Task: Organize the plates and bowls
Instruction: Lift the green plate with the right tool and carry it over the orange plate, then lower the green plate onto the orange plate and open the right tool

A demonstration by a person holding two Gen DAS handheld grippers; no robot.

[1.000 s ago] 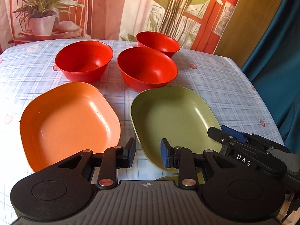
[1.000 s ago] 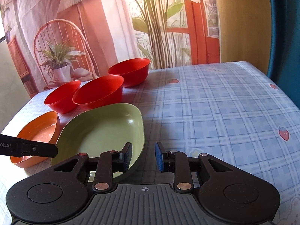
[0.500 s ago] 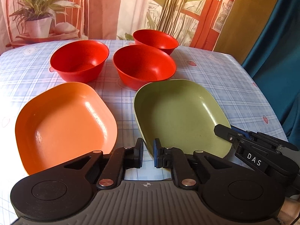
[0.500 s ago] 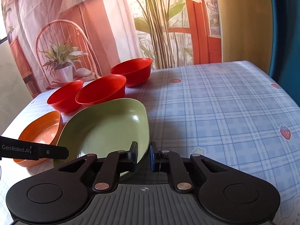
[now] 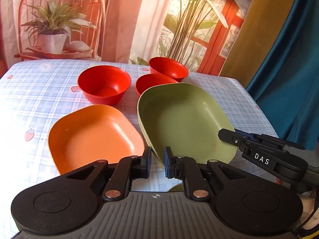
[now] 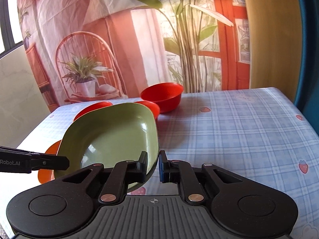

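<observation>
From the left wrist view, the left hand-held gripper (image 5: 157, 164) pinches the near rim of the green plate (image 5: 185, 119), which tilts up clear of the tabletop (image 5: 30, 99). The orange plate (image 5: 93, 137) lies flat just left of the green plate, its right edge touching or slightly under it. Behind the green plate stand three red bowls (image 5: 104, 83), one partly hidden by its far rim. The right hand-held gripper (image 5: 229, 136) clamps the green plate's right edge. From the right wrist view, the right hand-held gripper (image 6: 153, 165) pinches the green plate's (image 6: 113, 133) near right rim; the left hand-held gripper (image 6: 65, 162) meets its left edge. The orange plate (image 6: 49, 165) peeks out below the green plate, and the red bowls (image 6: 162, 96) sit beyond it.
</observation>
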